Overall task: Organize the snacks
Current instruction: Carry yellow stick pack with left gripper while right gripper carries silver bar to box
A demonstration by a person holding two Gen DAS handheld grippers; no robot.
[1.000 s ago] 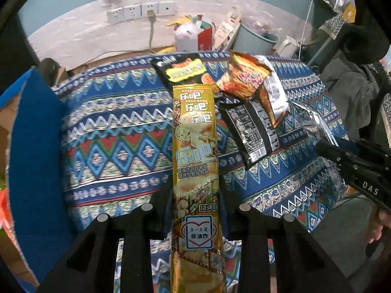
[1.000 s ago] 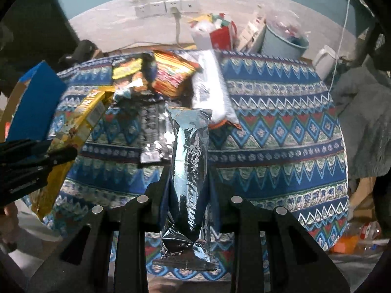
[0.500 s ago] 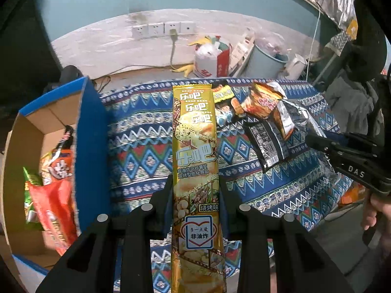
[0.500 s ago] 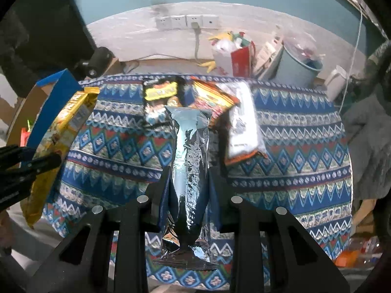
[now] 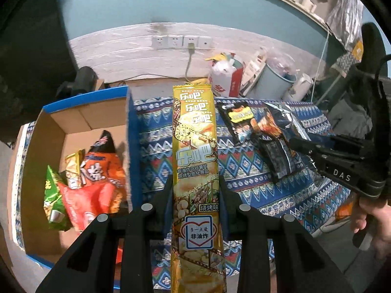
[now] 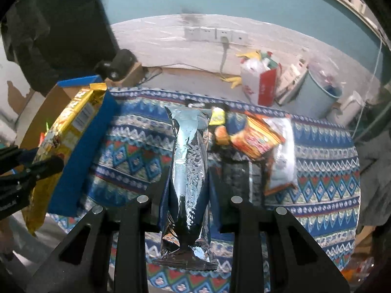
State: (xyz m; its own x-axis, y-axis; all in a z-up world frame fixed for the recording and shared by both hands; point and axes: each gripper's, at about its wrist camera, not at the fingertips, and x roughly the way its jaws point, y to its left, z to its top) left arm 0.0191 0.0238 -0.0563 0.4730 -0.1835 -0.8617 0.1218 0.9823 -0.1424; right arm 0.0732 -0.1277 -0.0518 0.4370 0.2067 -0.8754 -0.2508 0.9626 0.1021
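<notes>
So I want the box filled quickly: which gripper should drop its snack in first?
Left. The left gripper holds the yellow pack right beside the box, nearly over its blue wall. The right gripper, with its silver pack, sits farther along the table.

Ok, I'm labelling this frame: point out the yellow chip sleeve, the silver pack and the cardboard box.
yellow chip sleeve (image 5: pixel 194 146), left wrist view, printed front.
silver pack (image 6: pixel 190 161), right wrist view, crinkled middle.
cardboard box (image 5: pixel 133 146), left wrist view, blue right wall.
</notes>
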